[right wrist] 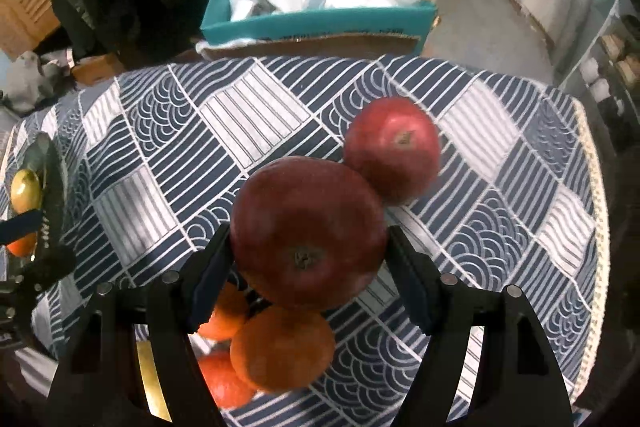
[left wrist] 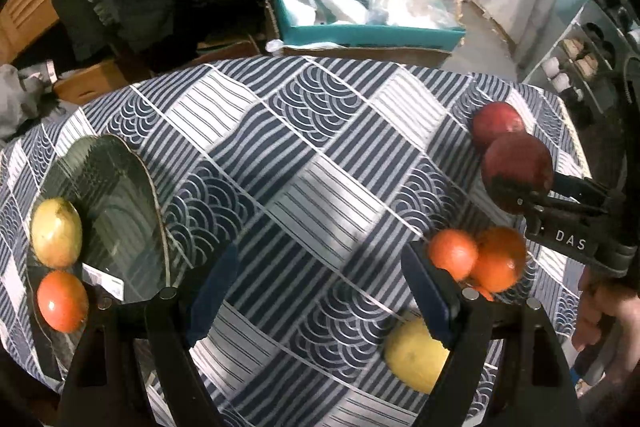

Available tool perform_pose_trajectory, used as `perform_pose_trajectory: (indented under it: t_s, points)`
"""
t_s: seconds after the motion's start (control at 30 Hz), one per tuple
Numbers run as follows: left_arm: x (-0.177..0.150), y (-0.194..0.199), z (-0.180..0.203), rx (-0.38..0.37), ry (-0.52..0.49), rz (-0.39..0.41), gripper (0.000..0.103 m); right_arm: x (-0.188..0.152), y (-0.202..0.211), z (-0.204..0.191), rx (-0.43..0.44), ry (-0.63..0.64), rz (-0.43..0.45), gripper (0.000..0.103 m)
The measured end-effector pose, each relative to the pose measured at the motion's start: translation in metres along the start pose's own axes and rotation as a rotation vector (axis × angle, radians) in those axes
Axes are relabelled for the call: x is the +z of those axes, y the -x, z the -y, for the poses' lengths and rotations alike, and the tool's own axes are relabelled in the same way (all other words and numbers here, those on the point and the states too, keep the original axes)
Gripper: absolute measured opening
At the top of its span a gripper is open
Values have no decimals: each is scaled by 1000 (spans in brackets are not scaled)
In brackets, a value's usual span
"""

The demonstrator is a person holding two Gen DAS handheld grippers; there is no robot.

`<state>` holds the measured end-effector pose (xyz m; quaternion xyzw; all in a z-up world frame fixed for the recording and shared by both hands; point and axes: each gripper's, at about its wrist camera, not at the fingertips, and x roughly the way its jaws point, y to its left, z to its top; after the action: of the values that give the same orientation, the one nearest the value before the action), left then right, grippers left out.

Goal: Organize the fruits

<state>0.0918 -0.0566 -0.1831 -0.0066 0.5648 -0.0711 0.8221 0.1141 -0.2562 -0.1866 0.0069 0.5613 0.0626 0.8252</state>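
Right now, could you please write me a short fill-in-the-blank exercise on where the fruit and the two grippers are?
1. The right gripper is closed on a dark red ____.
2. The glass plate holds a yellow-green fruit and one ____ fruit.
3. The left gripper holds ____ between its fingers.
4. A second red apple lies on the patterned ____.

Missing words: apple; orange; nothing; tablecloth
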Motion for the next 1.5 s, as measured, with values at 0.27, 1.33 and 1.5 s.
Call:
perform_pose_trajectory:
  t_s: [0.27,1.33,1.5]
  points:
    - [-20,9,20,-34,-14,-11,85,-16,31,4,-11,8,35,75]
    - [-74,-31,79,-135,-63,-147,87,-108,56,38,8,-73,-1,75]
    - [-75,-39,77,-143,-54,-164,87,-109,49,39,19,-77,-13,75]
